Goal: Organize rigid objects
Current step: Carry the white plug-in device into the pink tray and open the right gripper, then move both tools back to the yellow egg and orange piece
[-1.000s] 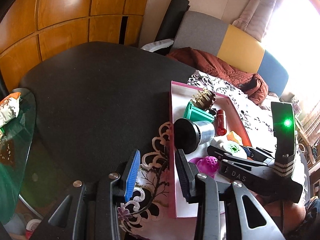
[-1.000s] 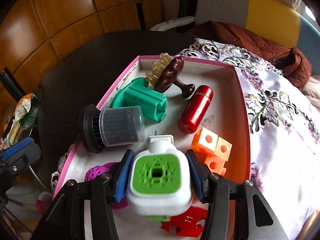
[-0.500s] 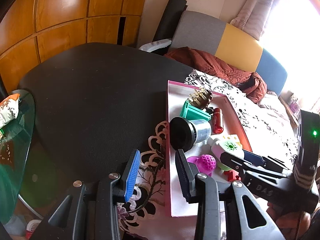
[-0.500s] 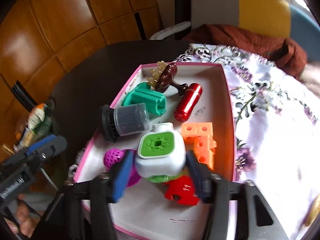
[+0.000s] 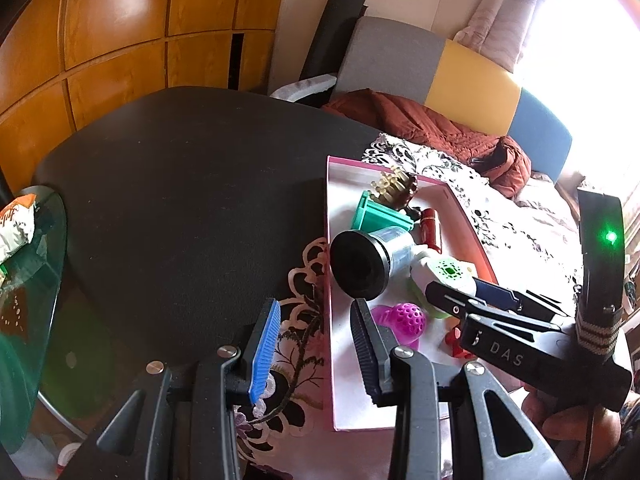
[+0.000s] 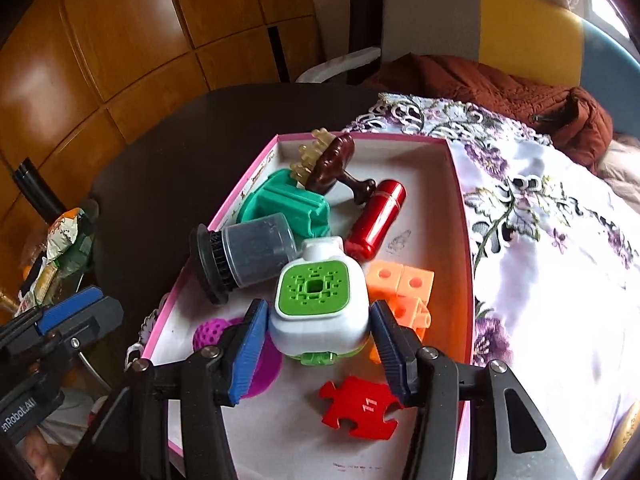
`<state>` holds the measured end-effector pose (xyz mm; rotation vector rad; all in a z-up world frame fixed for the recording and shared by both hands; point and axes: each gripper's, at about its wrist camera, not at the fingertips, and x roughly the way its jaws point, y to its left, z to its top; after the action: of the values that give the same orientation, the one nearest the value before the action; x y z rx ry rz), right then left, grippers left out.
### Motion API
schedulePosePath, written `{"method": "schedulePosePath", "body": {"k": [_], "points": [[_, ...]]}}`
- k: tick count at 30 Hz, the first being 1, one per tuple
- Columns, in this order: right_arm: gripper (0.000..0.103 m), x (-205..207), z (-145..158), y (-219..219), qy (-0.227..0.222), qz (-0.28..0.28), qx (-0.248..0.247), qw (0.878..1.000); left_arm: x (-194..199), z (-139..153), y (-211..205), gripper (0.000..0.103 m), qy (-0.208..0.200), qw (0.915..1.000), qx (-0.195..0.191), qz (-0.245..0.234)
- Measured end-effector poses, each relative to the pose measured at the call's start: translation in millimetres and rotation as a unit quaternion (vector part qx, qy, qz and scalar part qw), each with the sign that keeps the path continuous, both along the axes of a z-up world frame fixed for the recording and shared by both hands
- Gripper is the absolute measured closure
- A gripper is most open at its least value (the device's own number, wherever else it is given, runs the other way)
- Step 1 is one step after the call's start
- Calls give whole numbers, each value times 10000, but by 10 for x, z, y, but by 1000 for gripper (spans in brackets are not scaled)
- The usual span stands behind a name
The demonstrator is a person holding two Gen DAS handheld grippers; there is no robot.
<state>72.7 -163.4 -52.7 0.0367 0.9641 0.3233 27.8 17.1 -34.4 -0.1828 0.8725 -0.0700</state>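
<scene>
Inside the pink box, the right claw has released the green-topped case, jaws opening.

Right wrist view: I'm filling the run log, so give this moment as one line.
right tool: opening, pads clear of white-green gadget | gadget: resting in pink tray | left tool: empty, beside tray

your right gripper hides part of the purple ball at seven o'clock. the orange blocks sit half behind the white and green box. the snack packet is cut off at nine o'clock.
</scene>
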Motion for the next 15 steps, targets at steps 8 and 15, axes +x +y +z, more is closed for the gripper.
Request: {"method": "schedulePosePath", "body": {"k": [8, 15], "points": [[39, -120, 108, -153, -201, -161, 131, 9996, 6, 8, -90, 67, -33, 9999, 79, -125], [30, -260, 218, -343, -433, -385, 2, 9983, -38, 42, -189, 67, -111, 9994, 147, -286]]}}
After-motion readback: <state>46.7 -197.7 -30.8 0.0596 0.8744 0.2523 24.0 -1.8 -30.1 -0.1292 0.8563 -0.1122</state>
